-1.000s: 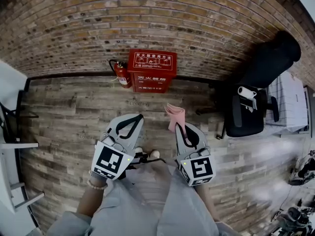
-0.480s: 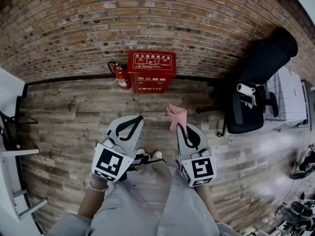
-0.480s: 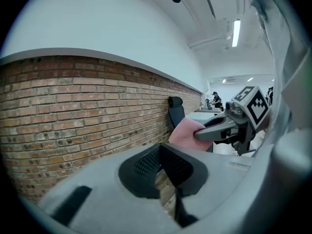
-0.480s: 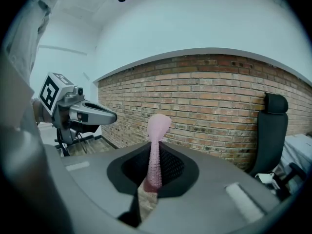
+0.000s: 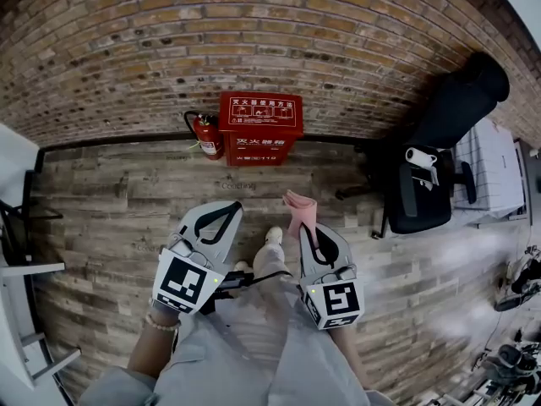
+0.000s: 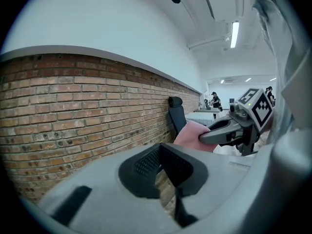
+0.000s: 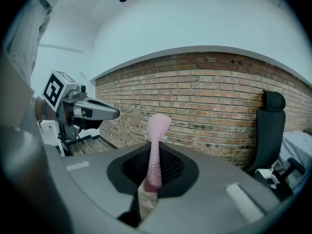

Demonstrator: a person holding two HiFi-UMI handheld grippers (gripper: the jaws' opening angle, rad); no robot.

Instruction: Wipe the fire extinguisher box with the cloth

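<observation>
right gripper (image 5: 306,227) pinches cloth (image 5: 300,208); box (image 5: 260,127) ahead, extinguisher (image 5: 209,136) beside; chair (image 5: 423,193) right

Box at the floor's far edge, tools nearer

The fire extinguisher box (image 5: 260,128) stands on the floor (image 5: 110,201) at its far edge, against the brick wall (image 5: 254,41), with the fire extinguisher (image 5: 208,135) just beside it on the left. An office chair (image 5: 427,189) stands well to the right, also near the wall. Nearer, the left tool (image 5: 232,207) and right tool (image 5: 306,228) sit side by side above the floor; the cloth (image 5: 301,208) sticks out of the right tool towards the box.
</observation>
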